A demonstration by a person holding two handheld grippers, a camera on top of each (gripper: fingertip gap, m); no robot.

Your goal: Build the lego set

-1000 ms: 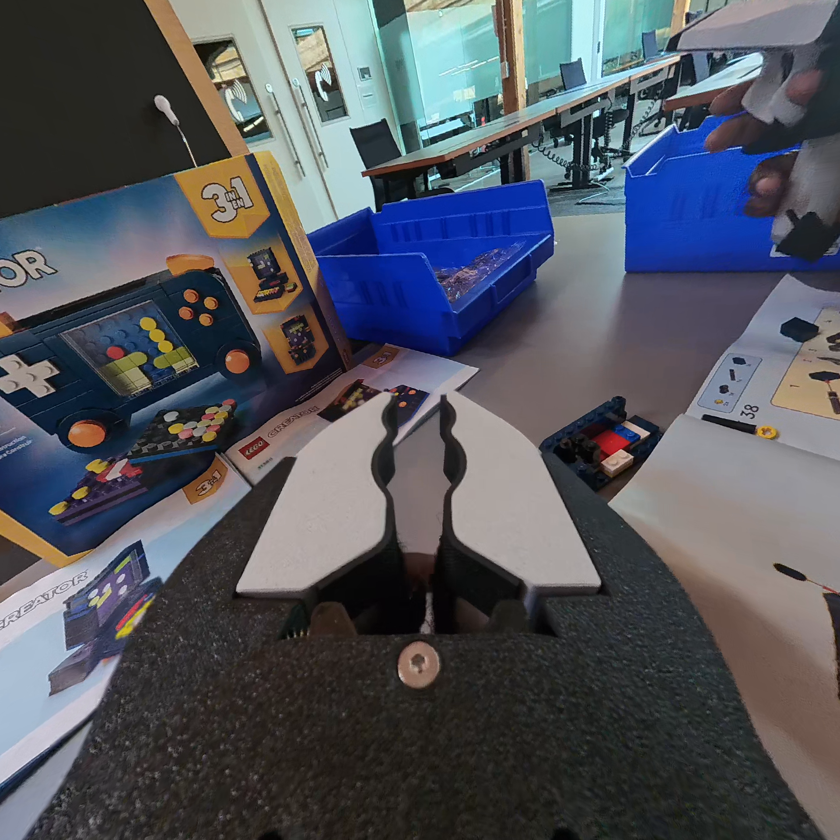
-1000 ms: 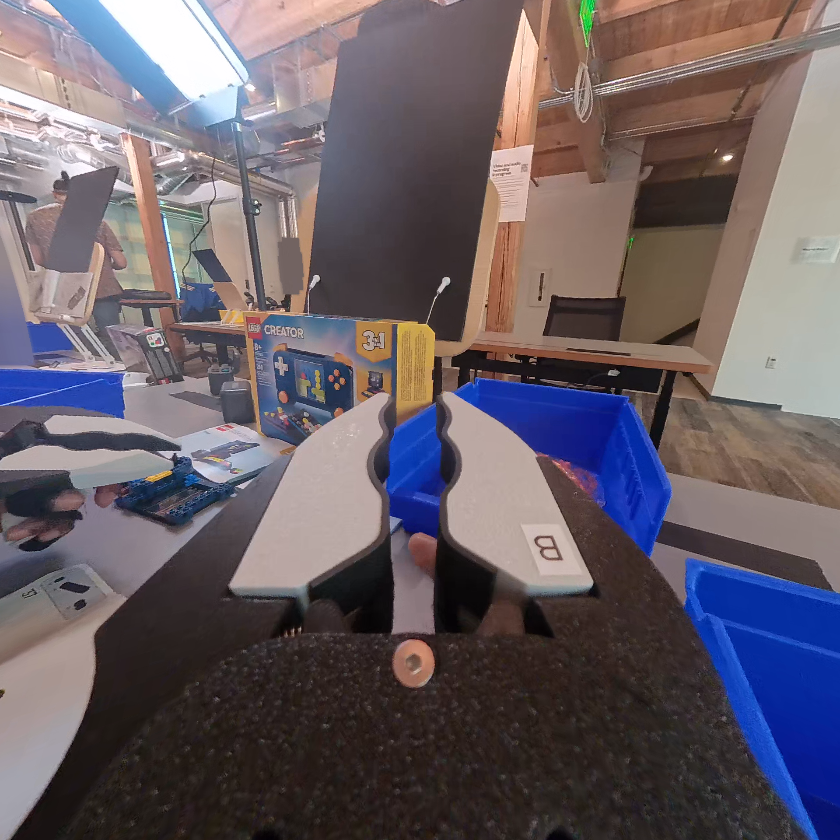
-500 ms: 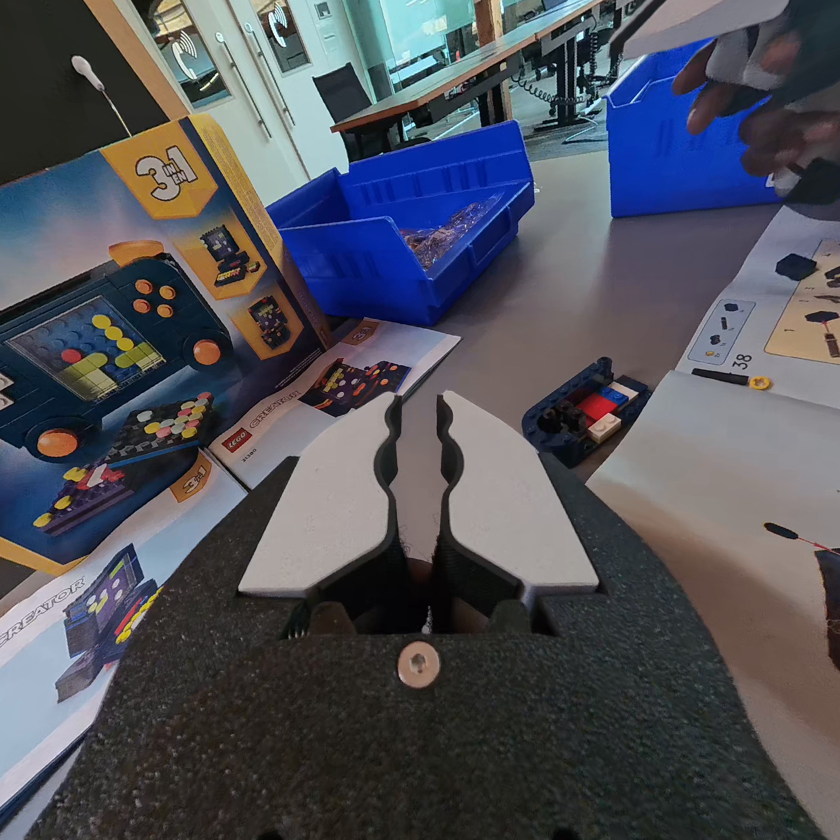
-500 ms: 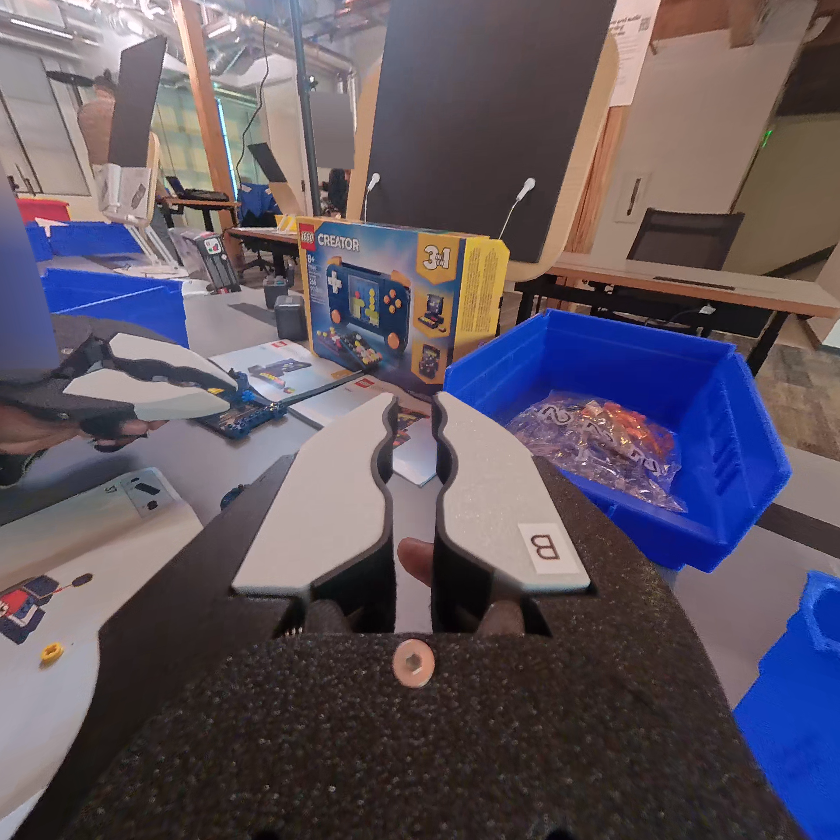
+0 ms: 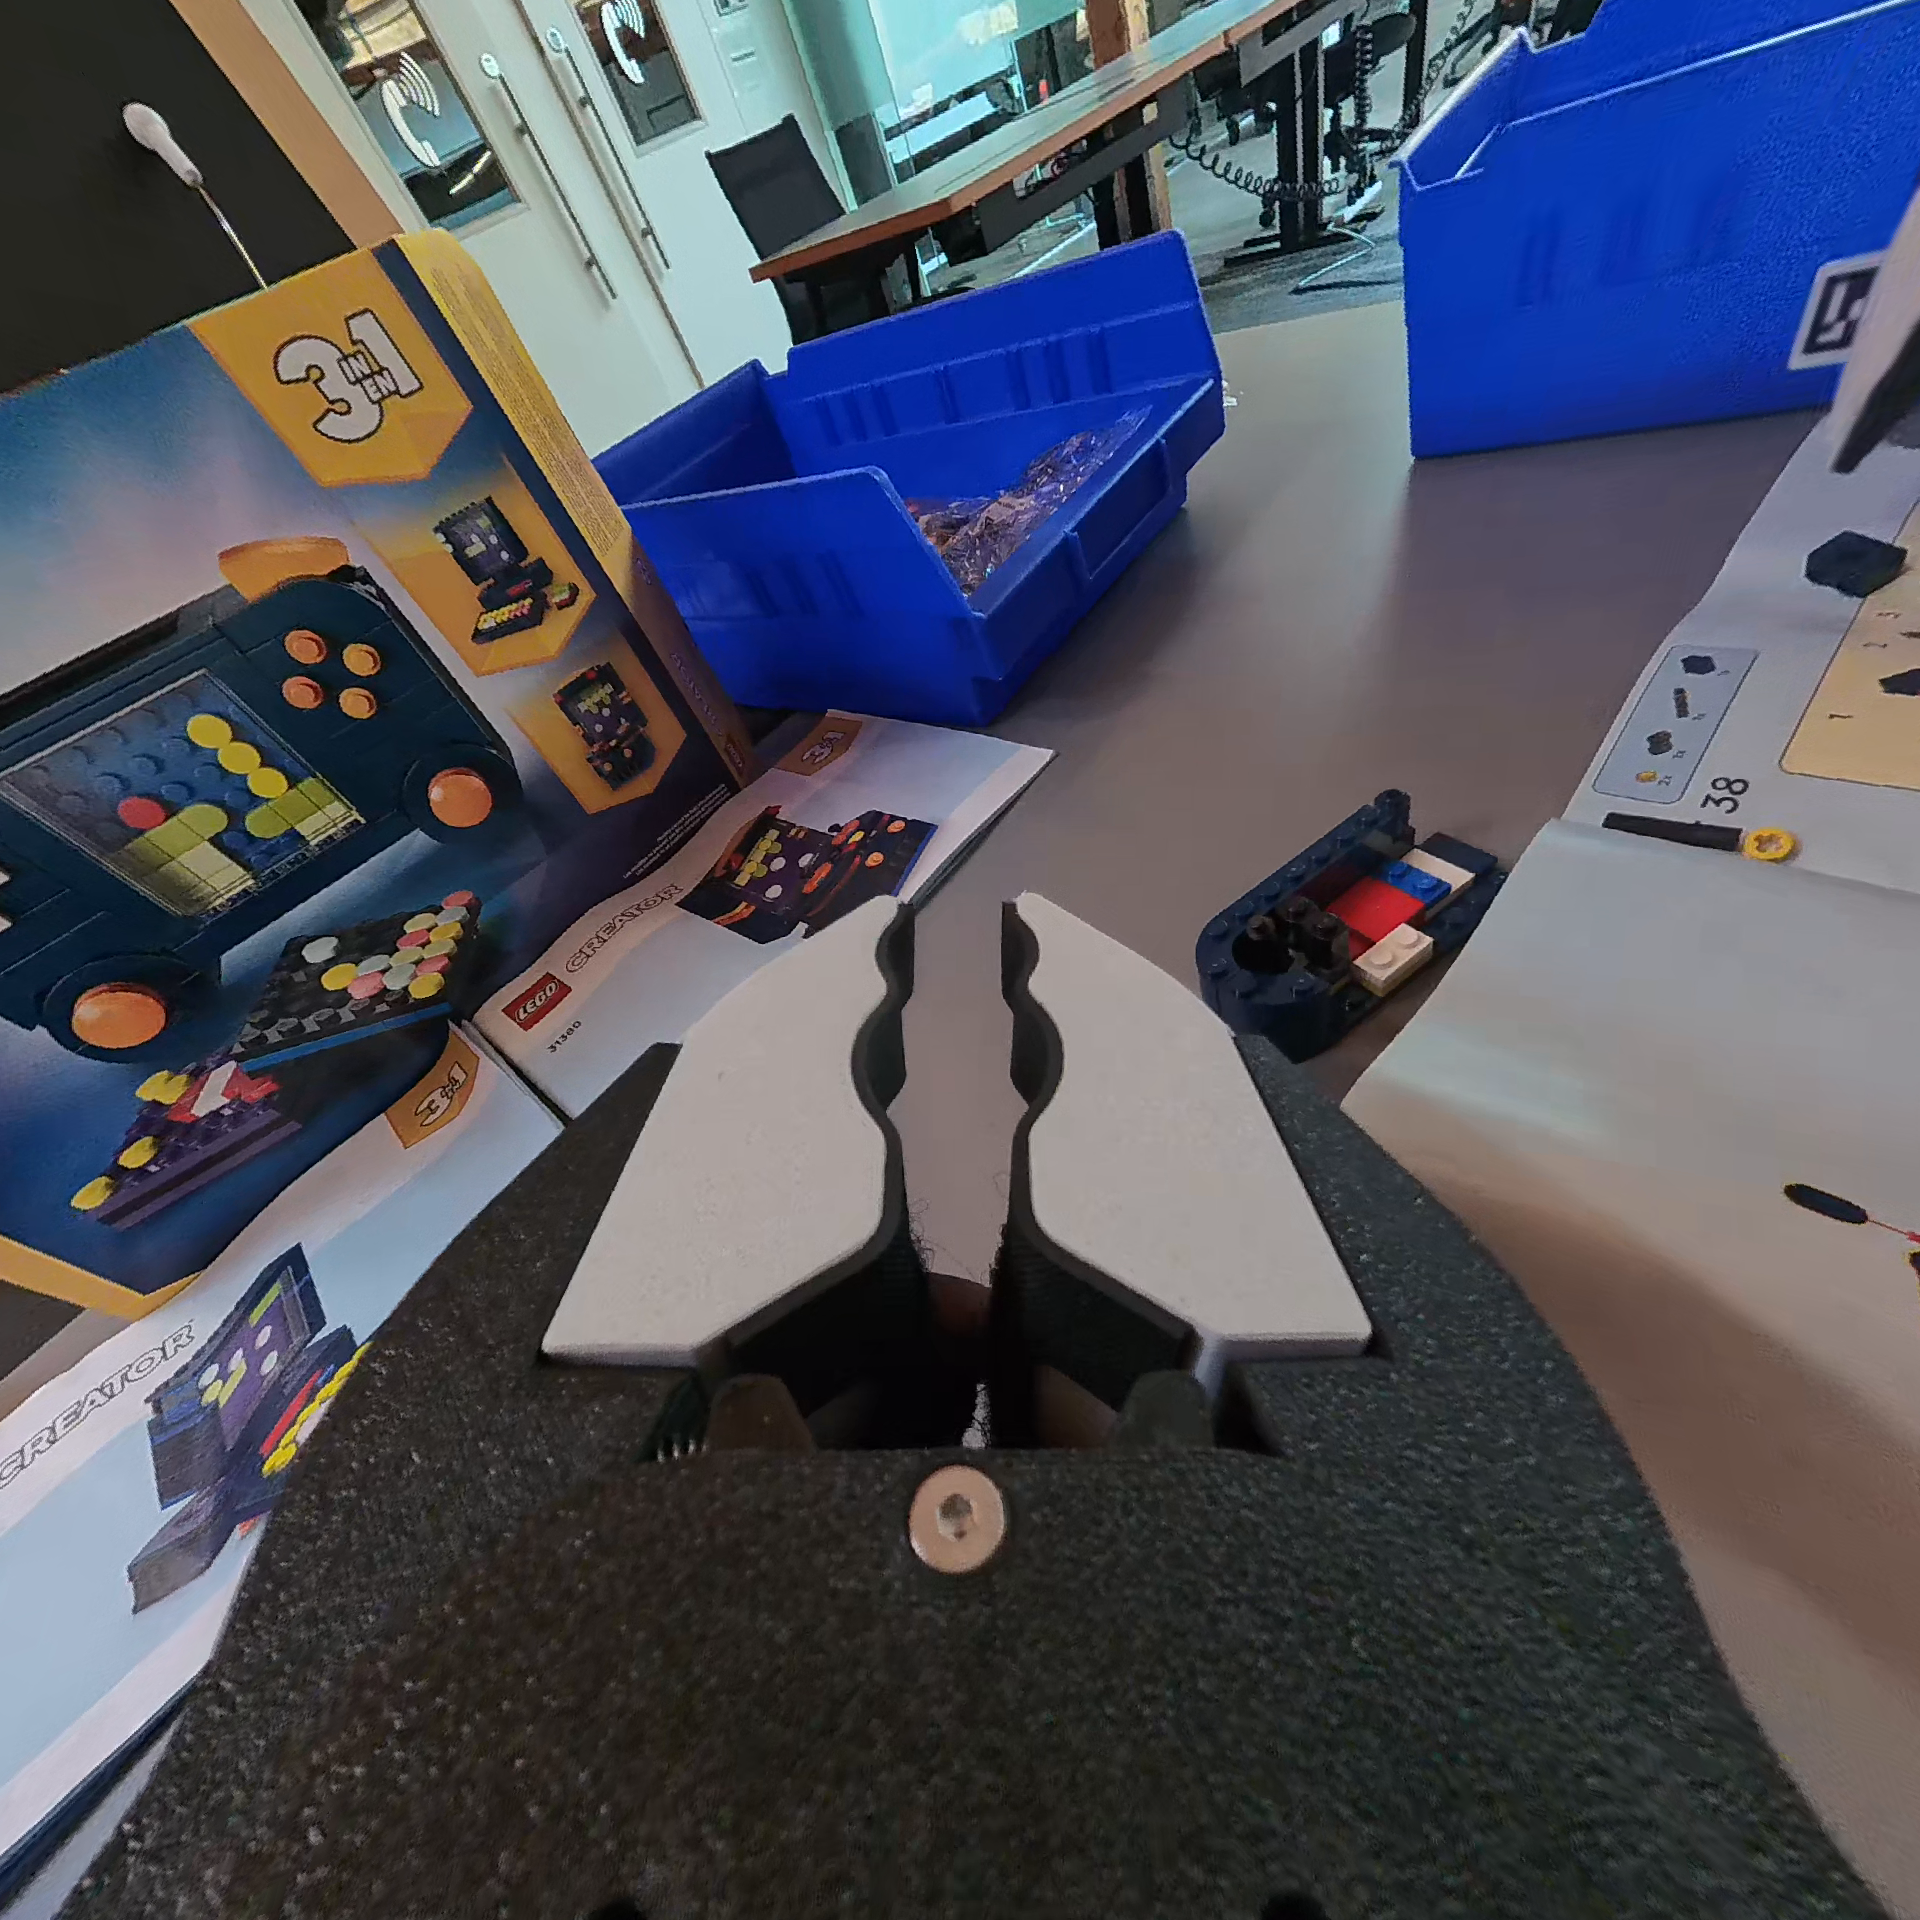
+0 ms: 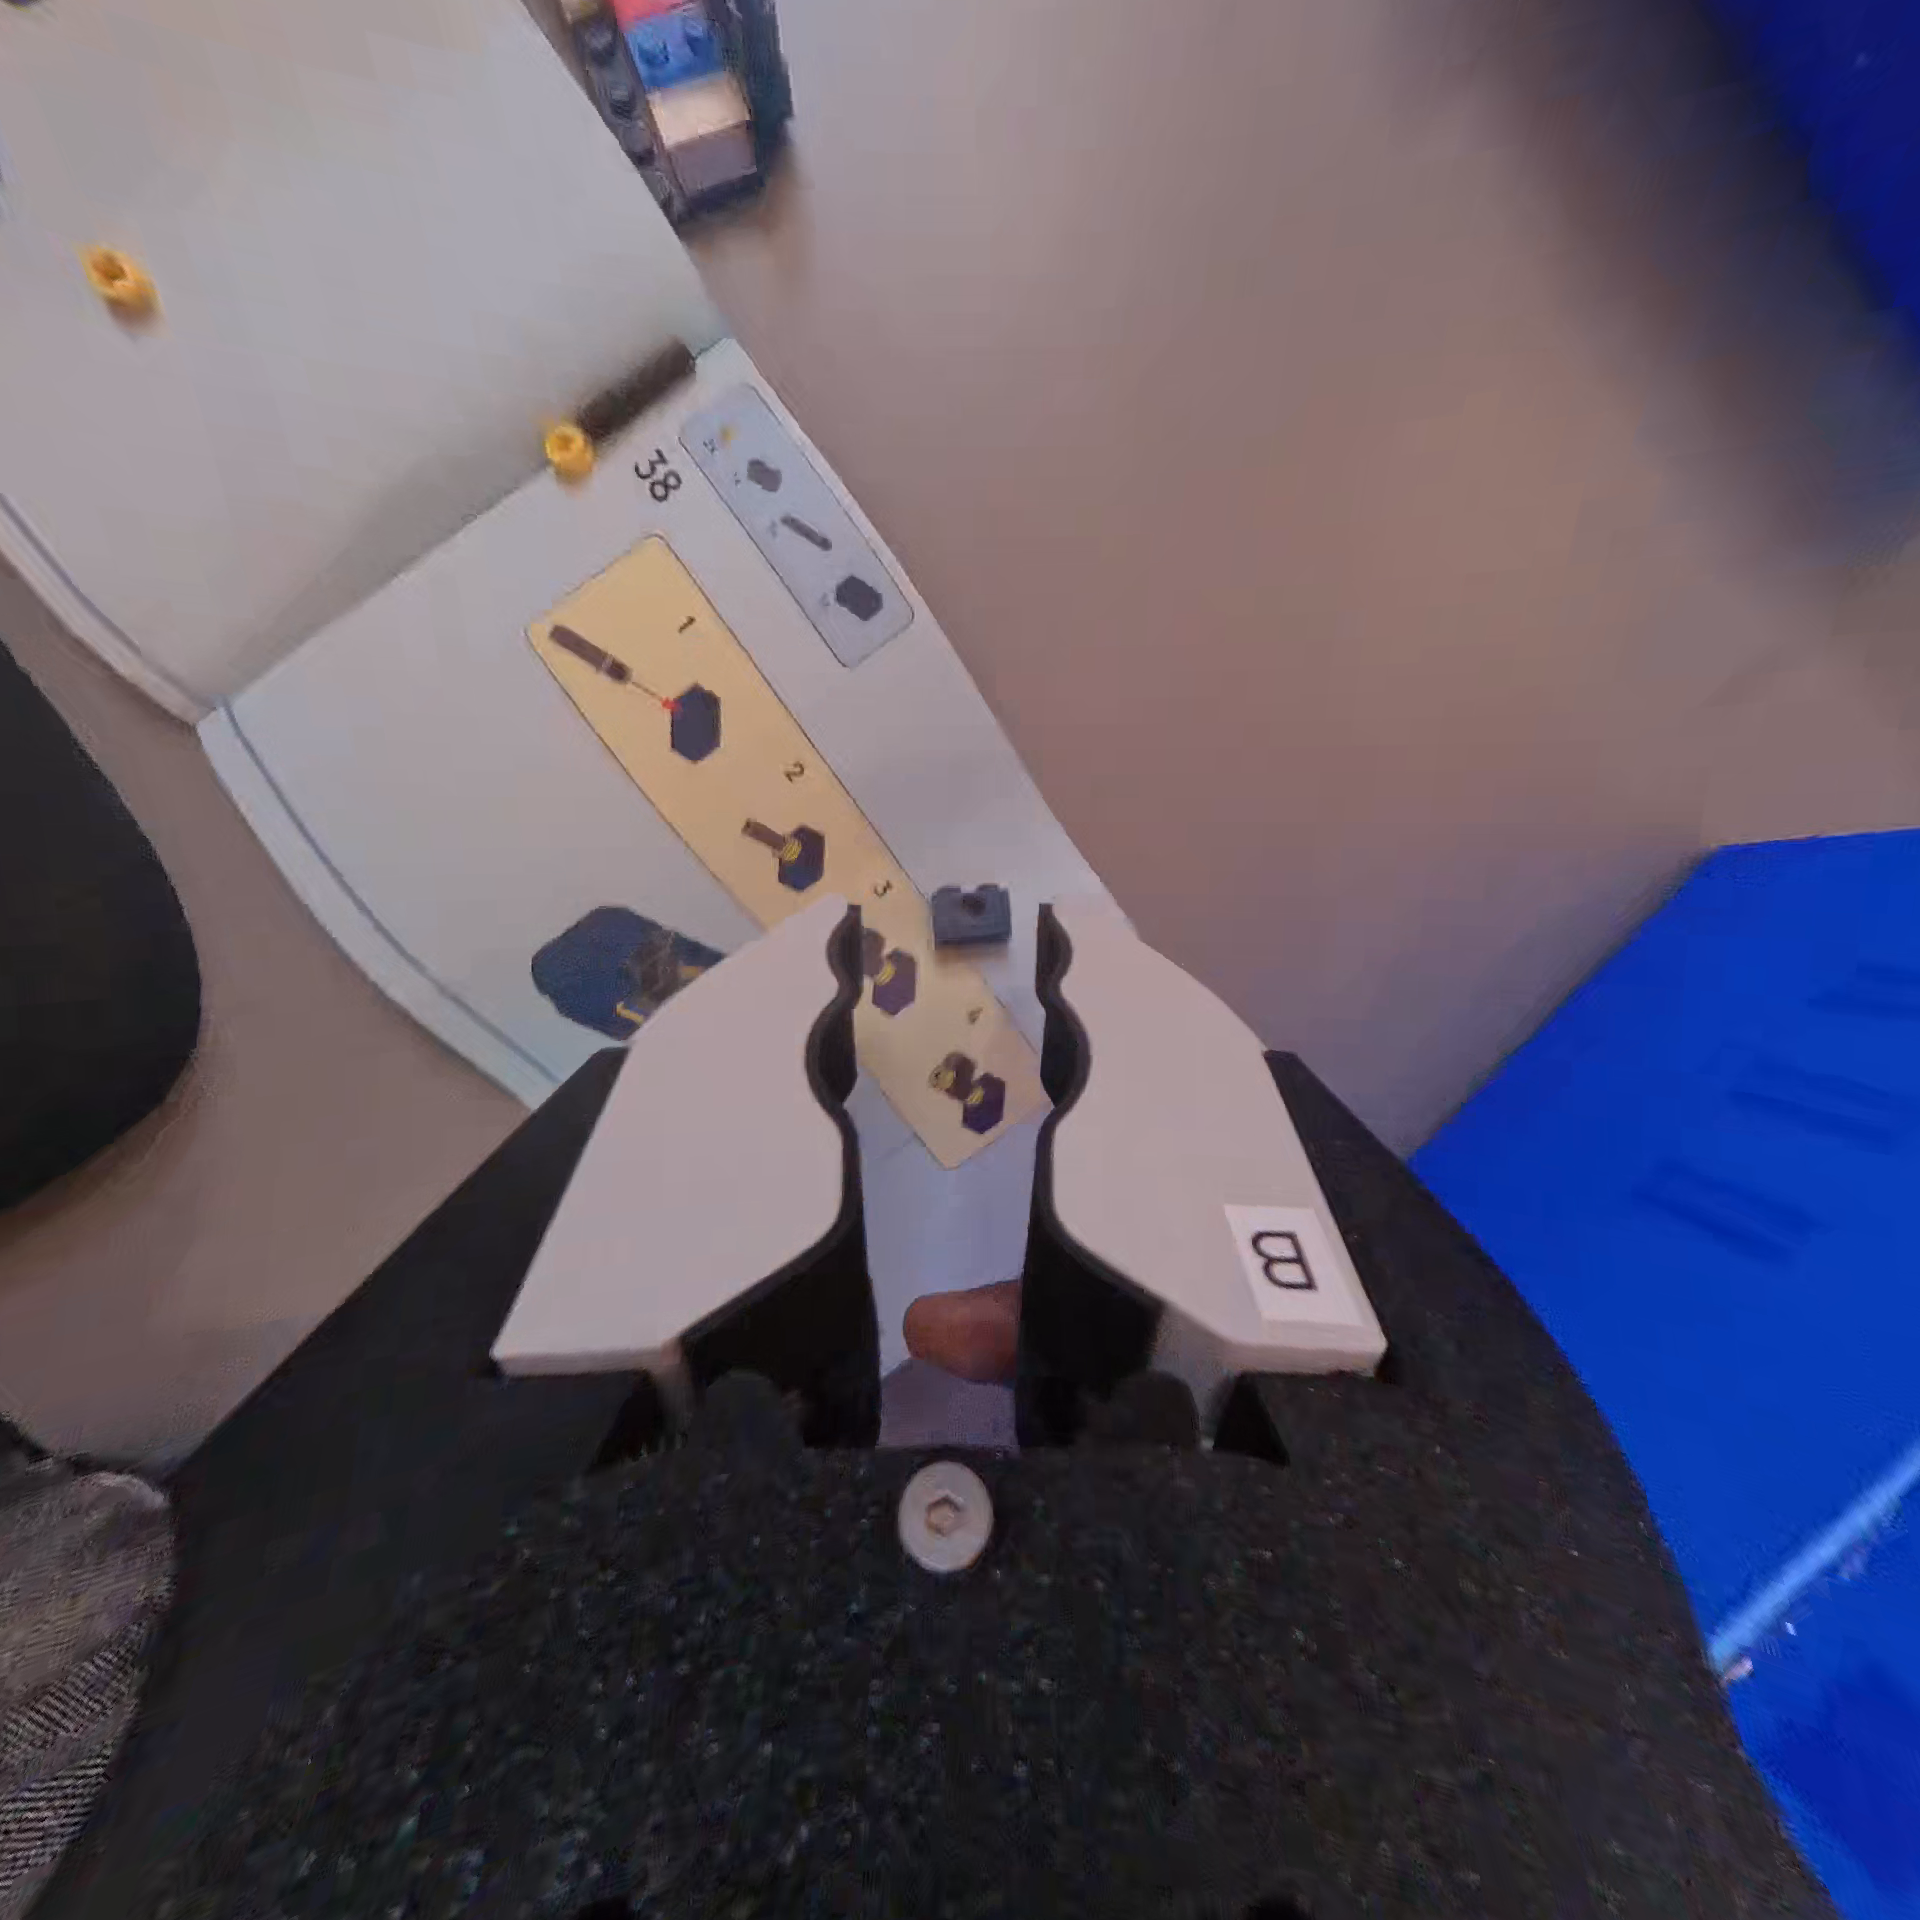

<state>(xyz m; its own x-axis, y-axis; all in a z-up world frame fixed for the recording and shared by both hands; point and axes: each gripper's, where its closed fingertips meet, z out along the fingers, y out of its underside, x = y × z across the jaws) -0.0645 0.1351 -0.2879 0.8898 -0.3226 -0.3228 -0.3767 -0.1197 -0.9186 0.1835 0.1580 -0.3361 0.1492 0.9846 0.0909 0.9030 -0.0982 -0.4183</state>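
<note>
My right gripper [image 6: 945, 906] is open and points down at an open instruction booklet [image 6: 416, 831]. A small dark grey brick [image 6: 971, 916] lies on the page just past the fingertips, in line with the gap. The pads do not touch it. A black axle with a yellow bush [image 6: 623, 405] and a loose yellow bush [image 6: 120, 275] lie farther up the booklet. My left gripper [image 5: 956, 909] hovers low over the grey table [image 5: 1299, 644], jaws slightly apart with nothing between them. A dark blue partial brick build [image 5: 1351, 925] sits just right of its tips.
A toy box [image 5: 260, 675] stands at the left with closed booklets [image 5: 769, 862] in front. A blue bin [image 5: 904, 499] holding plastic bags sits behind, and another blue bin [image 5: 1642, 229] at the far right. A blue bin [image 6: 1714, 1247] lies right of my right gripper. My hands' fingertips stand some 25 cm from each other.
My right gripper swung from looking level across the room to pointing down at the booklet, and its jaws opened wider. My left gripper stayed nearly still, jaws still slightly apart.
</note>
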